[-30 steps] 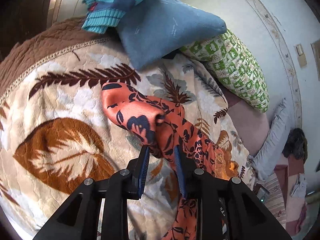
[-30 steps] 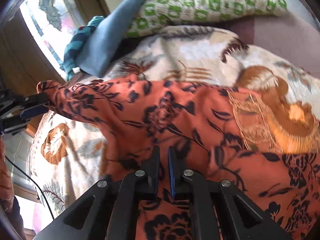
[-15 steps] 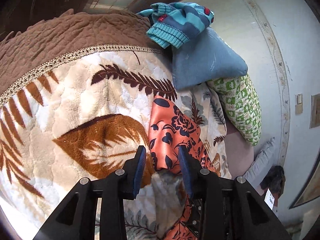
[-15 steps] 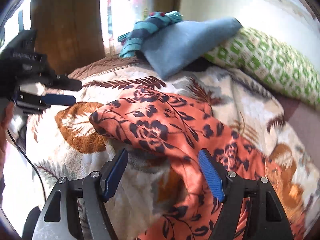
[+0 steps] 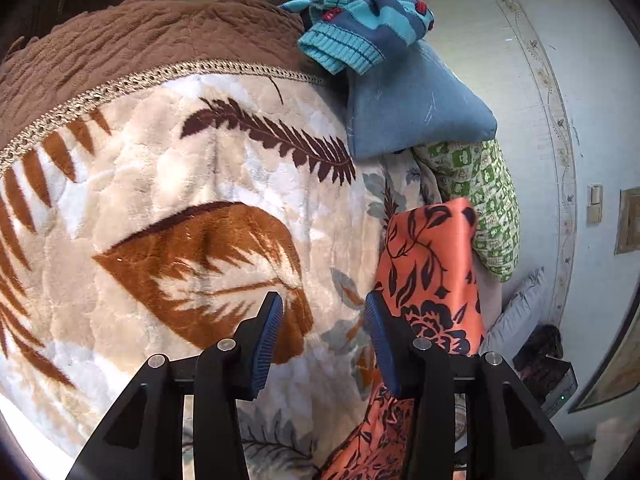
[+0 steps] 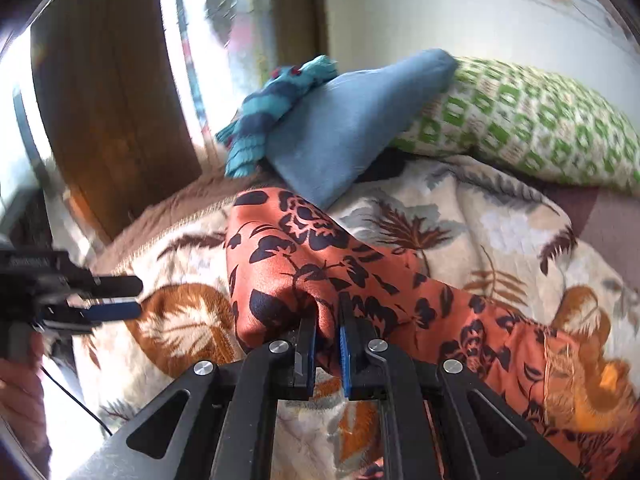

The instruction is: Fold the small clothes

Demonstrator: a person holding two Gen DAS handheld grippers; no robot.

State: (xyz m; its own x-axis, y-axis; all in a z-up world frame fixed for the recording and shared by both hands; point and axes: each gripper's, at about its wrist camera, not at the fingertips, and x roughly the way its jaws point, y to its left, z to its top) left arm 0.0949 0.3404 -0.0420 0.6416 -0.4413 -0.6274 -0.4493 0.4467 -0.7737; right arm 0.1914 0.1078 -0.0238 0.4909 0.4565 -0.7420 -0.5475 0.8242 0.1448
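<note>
An orange garment with a dark flower print lies partly lifted over the leaf-patterned blanket. My right gripper is shut on a fold of it, and the cloth humps up ahead of the fingers. In the left wrist view the same orange garment rises to the right of my left gripper, whose jaws are opening with only blanket between them. That left gripper also shows at the left edge of the right wrist view, apart from the cloth.
A blue cushion carries a striped teal knit garment, and a green-and-white patterned pillow lies behind it by the wall. The blanket's brown border runs along the far side. A person's hand holds the left gripper.
My left gripper let go of the orange garment, moved left off it and widened. My right gripper opened wide, then shut on a fold of the garment and lifted it.
</note>
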